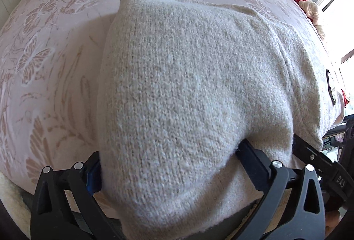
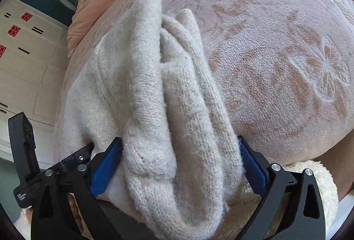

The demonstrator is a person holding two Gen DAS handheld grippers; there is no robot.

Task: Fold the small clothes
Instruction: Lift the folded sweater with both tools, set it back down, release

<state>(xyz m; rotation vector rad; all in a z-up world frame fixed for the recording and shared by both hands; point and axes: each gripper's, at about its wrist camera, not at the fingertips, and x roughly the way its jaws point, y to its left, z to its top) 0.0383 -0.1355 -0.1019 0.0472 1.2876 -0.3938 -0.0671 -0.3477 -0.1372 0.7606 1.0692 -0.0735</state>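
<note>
We have a cream knitted sweater (image 1: 188,76) lying on the pink butterfly-patterned bedspread (image 1: 44,45), near the edge closest to us, already doubled over into a thick bundle. Our left gripper (image 1: 170,164) stands at its widest with the knit bulging between the jaws, and our right gripper (image 2: 180,164) is just as wide around the rolled folds; neither pair of pads looks to be pressing, so we judge nothing is held. The knit looks soft, fluffy and light but bulky: it should sag and spring open, and its fuzz may snag on the blue pads (image 2: 106,169). We would pinch the thick folded edge through all layers. The only legible writing is "DAS" on the other gripper's body (image 1: 339,181); the red wardrobe stickers (image 2: 14,30) are too small to read
</note>
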